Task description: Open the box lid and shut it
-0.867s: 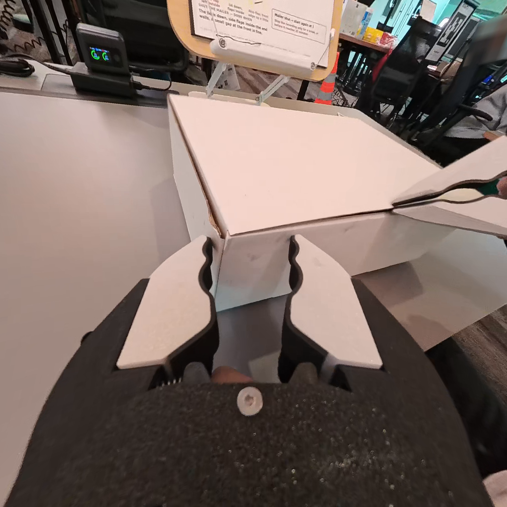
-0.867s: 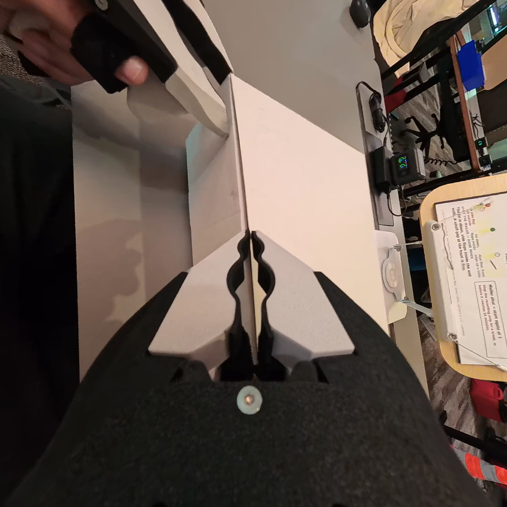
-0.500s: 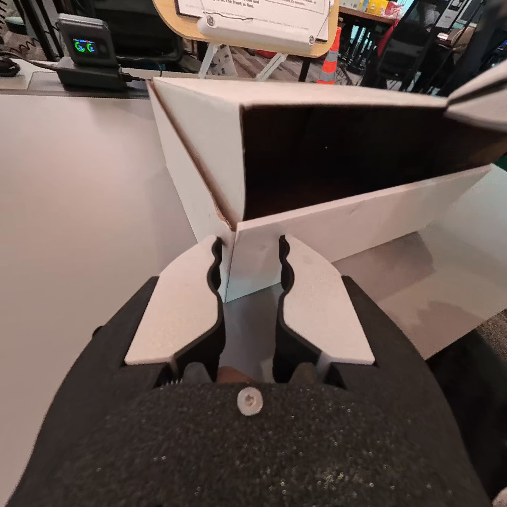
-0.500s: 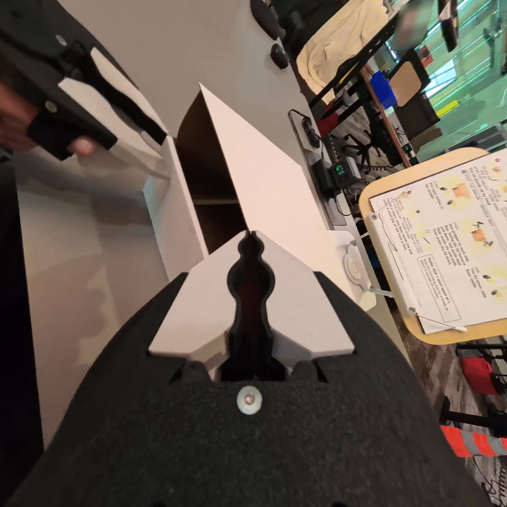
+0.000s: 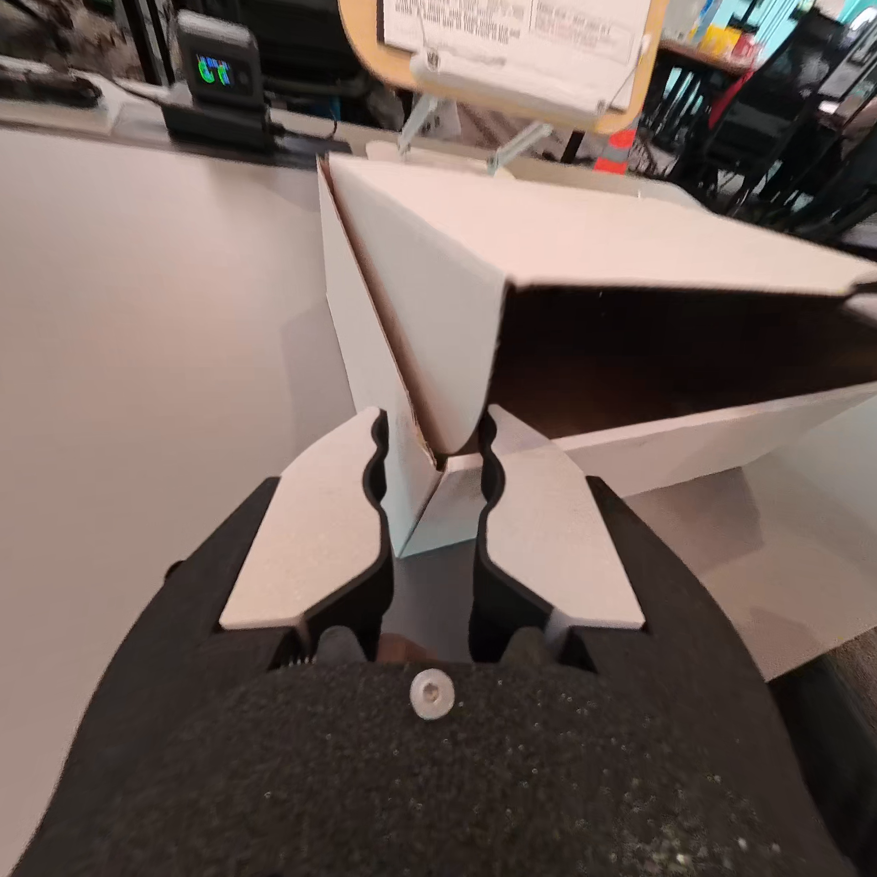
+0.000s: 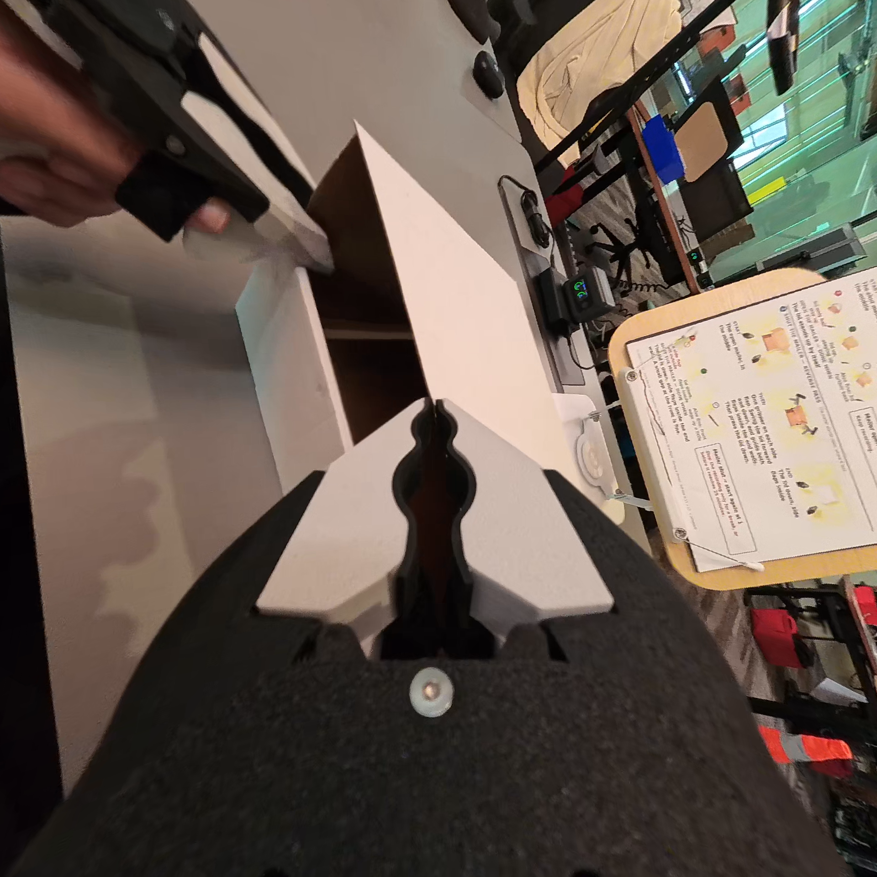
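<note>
Since the earliest frame, the hinged lid of the white cardboard mailer box (image 5: 593,228) has been raised from flat to a steep slant, so the dark brown interior is exposed.

Left wrist view: the left tool (image 5: 434,479) is seen with its two pale fingers parted, and the near left corner of the box sits in the gap between them. The lid's curved side flap hangs down just at that corner. Nothing is clamped; the tool appears placed there to brace the base against the pale grey tabletop (image 5: 142,308) while the lid is swung, and perhaps to guide the flap. Beyond the box, a small black device with a lit screen (image 5: 216,71) and a wooden clipboard stand with a printed sheet (image 5: 512,52) are seen, blurred.

Right wrist view: the right tool (image 6: 435,408) is seen with its fingertips pinched together on the free edge of the lid (image 6: 451,284), which rises ahead of it. The lid is held this way so it can be carried open and later lowered. The other tool, held in a hand (image 6: 52,156), is seen at the box's far corner. The opening stage is judged well along; shutting is not yet done.
</note>
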Motion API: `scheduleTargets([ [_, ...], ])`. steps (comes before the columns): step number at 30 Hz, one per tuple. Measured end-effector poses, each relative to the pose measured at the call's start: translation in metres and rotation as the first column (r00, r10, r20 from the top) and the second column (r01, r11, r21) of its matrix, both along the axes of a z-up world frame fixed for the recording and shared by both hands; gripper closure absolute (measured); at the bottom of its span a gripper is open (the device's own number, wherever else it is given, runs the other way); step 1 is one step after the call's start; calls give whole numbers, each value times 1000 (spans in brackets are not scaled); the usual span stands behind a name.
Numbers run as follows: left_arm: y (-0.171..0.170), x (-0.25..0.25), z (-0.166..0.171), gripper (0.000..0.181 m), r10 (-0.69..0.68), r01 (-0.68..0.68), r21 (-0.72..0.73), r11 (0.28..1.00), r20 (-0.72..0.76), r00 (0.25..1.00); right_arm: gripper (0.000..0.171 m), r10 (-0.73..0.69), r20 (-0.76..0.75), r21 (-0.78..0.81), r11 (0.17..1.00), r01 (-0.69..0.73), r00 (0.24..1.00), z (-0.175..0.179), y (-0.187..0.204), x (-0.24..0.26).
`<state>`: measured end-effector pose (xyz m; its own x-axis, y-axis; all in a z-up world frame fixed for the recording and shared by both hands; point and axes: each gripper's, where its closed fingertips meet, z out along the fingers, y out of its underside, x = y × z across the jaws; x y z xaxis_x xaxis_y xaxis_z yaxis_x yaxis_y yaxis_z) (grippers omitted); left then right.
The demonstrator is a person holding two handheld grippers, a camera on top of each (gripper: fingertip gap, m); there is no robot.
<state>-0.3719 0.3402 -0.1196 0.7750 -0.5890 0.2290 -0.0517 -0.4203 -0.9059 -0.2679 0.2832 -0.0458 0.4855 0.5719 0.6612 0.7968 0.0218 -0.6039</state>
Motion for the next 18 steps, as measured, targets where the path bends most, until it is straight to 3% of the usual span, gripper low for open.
scheduleTargets([
  [1,0,1,-1,146,-2,2,-1,1000,16,1000,171,-4,4,17,1000,4,1000,5,2,1],
  [7,-1,5,0,150,-28,28,-4,1000,37,999,170,-55,9,168,984,53,998,61,28,13],
  [13,0,5,0,150,-40,40,29,999,15,999,170,-179,90,372,919,134,980,131,92,36],
  [16,1,5,0,150,-45,45,38,998,7,999,168,-183,73,346,927,148,980,143,117,41],
  [18,1,5,1,150,-57,57,45,997,-3,998,165,-172,-14,300,939,169,985,150,111,40],
])
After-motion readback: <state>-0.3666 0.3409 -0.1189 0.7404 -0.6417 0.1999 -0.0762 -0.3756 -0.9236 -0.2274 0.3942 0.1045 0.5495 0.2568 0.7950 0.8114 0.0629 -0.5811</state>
